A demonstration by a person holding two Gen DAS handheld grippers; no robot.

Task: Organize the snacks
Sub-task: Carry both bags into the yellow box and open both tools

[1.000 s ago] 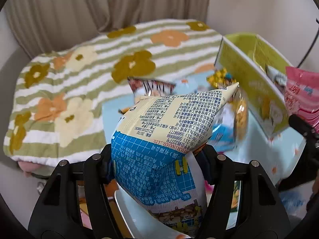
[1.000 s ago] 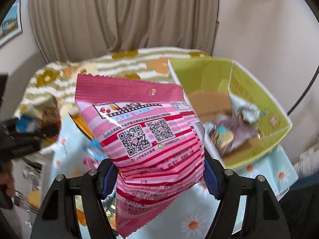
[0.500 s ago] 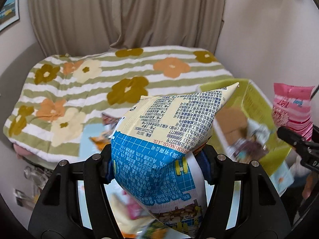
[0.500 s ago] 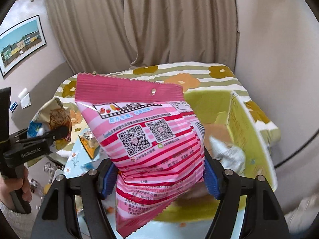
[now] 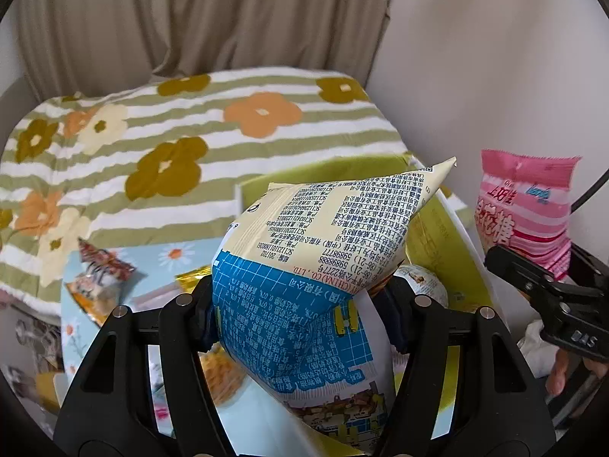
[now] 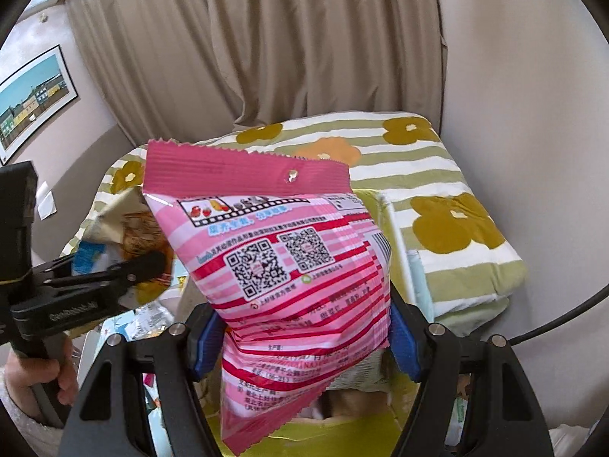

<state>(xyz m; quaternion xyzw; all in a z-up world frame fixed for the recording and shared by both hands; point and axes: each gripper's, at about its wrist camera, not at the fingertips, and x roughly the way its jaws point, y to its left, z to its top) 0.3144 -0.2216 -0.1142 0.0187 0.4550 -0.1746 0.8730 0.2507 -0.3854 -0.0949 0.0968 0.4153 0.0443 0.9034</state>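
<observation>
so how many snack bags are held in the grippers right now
2: the blue and cream bag in the left gripper, the pink striped bag in the right gripper. Others lie loose, partly hidden.

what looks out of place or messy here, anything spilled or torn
Nothing looks spilled or torn. The blue and cream bag in the left gripper and the pink bag in the right gripper look intact. A few loose packets lie scattered on the daisy-print cloth, outside the green box.
</observation>
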